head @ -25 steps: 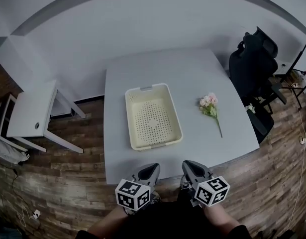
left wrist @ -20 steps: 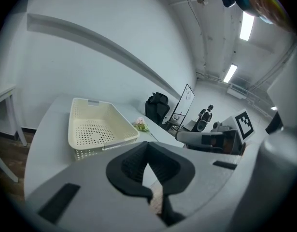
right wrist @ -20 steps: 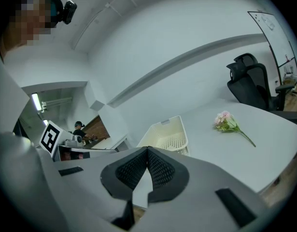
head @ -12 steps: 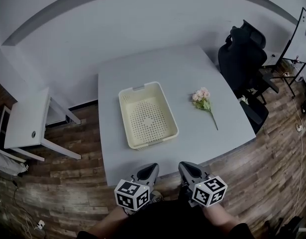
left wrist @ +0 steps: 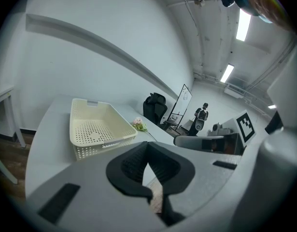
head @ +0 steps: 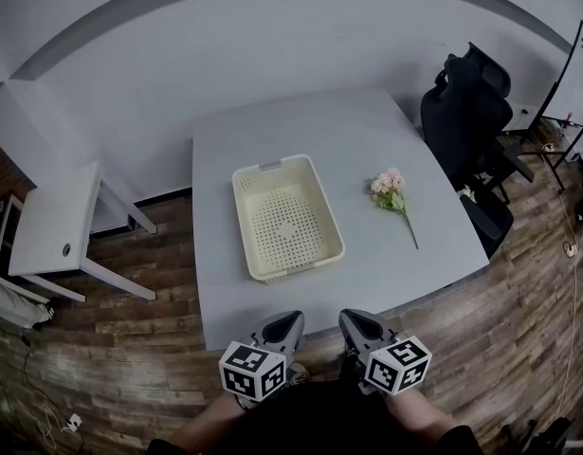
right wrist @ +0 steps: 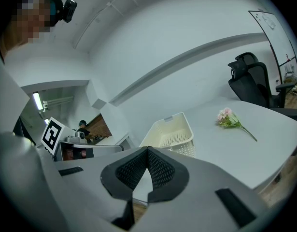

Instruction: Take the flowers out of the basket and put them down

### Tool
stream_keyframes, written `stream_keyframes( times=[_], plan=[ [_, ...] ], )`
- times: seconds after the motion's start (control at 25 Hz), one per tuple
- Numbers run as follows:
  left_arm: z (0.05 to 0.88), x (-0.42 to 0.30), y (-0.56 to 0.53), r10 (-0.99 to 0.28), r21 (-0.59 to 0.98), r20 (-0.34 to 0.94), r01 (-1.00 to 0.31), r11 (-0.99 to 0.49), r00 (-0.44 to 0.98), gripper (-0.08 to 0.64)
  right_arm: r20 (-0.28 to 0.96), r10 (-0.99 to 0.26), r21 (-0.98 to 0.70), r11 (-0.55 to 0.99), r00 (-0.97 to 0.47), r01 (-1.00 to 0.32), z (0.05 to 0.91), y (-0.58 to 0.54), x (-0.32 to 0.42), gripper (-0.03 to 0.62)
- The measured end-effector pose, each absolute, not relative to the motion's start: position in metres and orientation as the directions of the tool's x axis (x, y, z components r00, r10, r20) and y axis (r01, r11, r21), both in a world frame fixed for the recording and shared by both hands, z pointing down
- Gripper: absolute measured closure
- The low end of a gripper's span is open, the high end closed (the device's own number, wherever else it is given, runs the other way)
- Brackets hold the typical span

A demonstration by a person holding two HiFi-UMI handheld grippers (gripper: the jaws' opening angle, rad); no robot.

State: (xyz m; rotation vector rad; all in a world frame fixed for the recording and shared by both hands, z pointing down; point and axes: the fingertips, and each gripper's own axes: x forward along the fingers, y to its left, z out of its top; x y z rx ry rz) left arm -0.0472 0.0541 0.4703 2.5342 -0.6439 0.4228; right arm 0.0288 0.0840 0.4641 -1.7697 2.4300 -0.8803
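Note:
A cream perforated basket [head: 287, 219] stands empty on the grey table [head: 367, 140]; it also shows in the left gripper view [left wrist: 97, 125] and the right gripper view [right wrist: 171, 132]. A small bunch of pink flowers [head: 391, 193] with a green stem lies flat on the table to the basket's right, apart from it. The flowers [right wrist: 229, 118] show clearly in the right gripper view. Both grippers are held close to the body, short of the table's near edge. My left gripper [head: 288, 324] and right gripper [head: 355, 322] are both shut with nothing between the jaws.
A black office chair [head: 473, 112] stands at the table's right side. A white side table [head: 54, 224] stands to the left on the wooden floor. A whiteboard [head: 575, 74] is at the far right. A person [left wrist: 202, 115] stands far off in the left gripper view.
The head view has shifted slightly, so the table, basket and flowers sit a little differently in frame. The grippers stay shut in the same place near the body.

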Motion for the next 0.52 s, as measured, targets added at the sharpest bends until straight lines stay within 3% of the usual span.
stream_keyframes(
  times=[0.52],
  plan=[
    [0.4705,-0.0435,0.0583,-0.355,0.381,0.4,-0.505,-0.774,0.845,0.554,0.317,-0.878,-0.436,0.202,-0.359,-0.877,0.4659,0.0879,0.03,0.571]
  ],
)
